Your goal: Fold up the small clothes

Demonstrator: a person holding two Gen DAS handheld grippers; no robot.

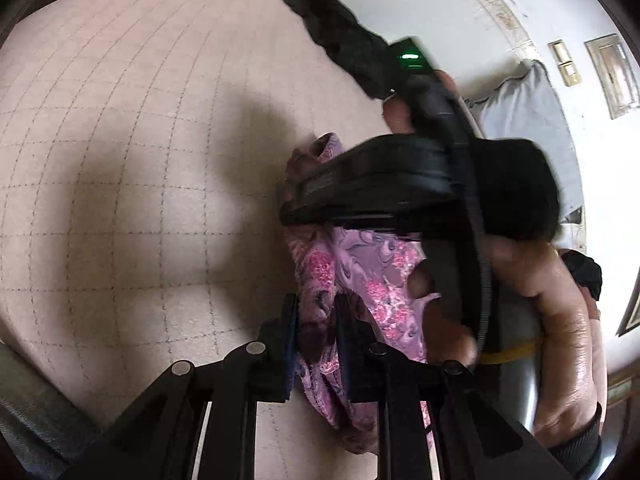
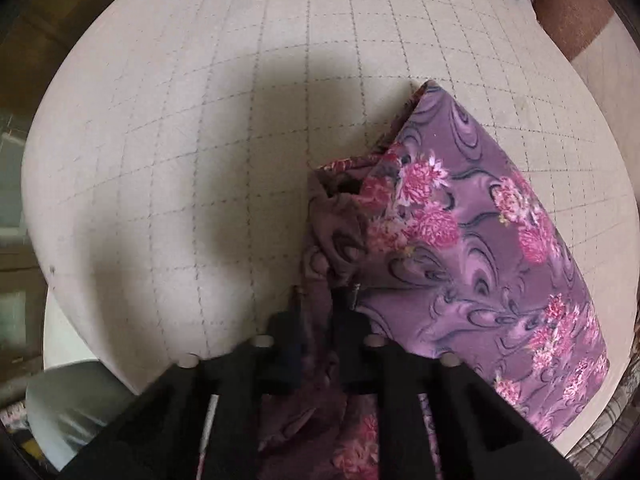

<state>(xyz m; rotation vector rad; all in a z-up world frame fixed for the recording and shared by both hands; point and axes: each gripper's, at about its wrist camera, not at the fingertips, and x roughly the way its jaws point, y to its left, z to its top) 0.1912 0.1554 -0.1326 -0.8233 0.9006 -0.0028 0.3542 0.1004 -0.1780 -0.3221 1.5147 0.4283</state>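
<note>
I take the quilted beige surface [image 2: 180, 160] as my reference. On it lies the purple floral garment [image 2: 480, 248], and both claws grip that cloth. In the right wrist view, the right gripper [image 2: 318, 320] points down at the surface; its jaws stand nearly together, and a bunched fold of the garment runs up between the two pads, so I read it as clamped on the cloth. From that pinch point the rest of the garment spreads away to the right of the claw across the quilted surface, with one pointed corner lifted off it farther out. In the left wrist view, the left gripper [image 1: 316, 340] is likewise closed to a narrow gap with a gathered strip of the same garment pinched between its pads, the cloth hanging below the fingertips and rising beyond them. Directly past that pinch I see the right gripper's black body held in the person's hand [image 1: 552, 320], blurred. A dark garment [image 1: 340, 40] lies at the far edge of the quilted surface, well apart from both claws.
</note>
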